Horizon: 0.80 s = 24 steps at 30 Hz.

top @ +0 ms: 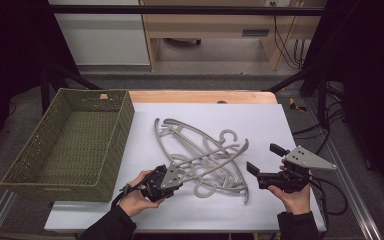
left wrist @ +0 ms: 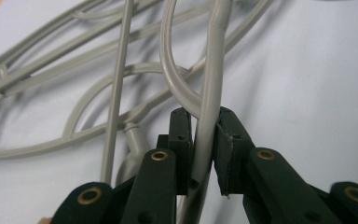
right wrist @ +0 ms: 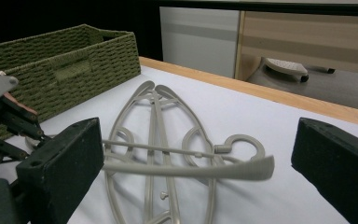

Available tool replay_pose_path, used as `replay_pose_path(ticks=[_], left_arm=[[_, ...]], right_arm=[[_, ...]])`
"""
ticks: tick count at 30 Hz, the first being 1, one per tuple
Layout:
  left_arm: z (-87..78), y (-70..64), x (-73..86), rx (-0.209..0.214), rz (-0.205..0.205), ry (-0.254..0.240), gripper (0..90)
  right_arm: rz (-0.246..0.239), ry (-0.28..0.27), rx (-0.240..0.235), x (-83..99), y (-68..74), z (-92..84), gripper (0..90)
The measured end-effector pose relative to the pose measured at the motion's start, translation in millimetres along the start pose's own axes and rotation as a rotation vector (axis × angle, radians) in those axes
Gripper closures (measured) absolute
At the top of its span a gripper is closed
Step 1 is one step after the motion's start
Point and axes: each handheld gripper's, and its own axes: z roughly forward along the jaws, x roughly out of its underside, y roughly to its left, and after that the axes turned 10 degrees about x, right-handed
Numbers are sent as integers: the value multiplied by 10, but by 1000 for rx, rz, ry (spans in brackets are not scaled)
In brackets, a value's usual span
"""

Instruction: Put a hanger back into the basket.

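Item: pile of grey plastic hangers [top: 200,155], lying tangled on the white sheet [top: 260,125] that covers the table [top: 205,96], in its middle, just right of the basket. Hooks point several ways; one hanger arm sticks out toward the right gripper.

Item: left gripper [top: 172,176], held in the person's left hand [top: 135,197] at the near left edge of the pile. Its jaws pinch a single hanger bar [left wrist: 209,116]; in the left gripper view both black pads [left wrist: 182,135] press against the bar's two sides (a curved hanger piece crosses just behind the grip).

Item: right gripper [top: 262,162], held in the right hand [top: 295,192] at the right of the pile, jaws spread wide with nothing between the pads. In the right gripper view the tip of a hanger arm [right wrist: 256,168] lies ahead of the gap, apart from both pads.

Item: green woven basket [top: 60,165], rectangular, at the table's left, standing partly on the sheet.
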Motion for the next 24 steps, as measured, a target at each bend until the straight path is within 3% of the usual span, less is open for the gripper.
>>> replay_pose_path(ticks=[5,14,15,24], left_arm=[[-123,15,-13,-30,-38,-72,805],[-521,68,-39,-68,-80,-168,816],[-617,82,-38,-68,-101,-187,816],[-923,81,-57,-49,-205,-268,816]], right_arm=[[-3,1,1,1,-2,0,25],[-6,-1,1,2,-3,-5,26],[-6,-1,1,1,-2,-6,26],[-3,0,3,1,-1,-7,26]])
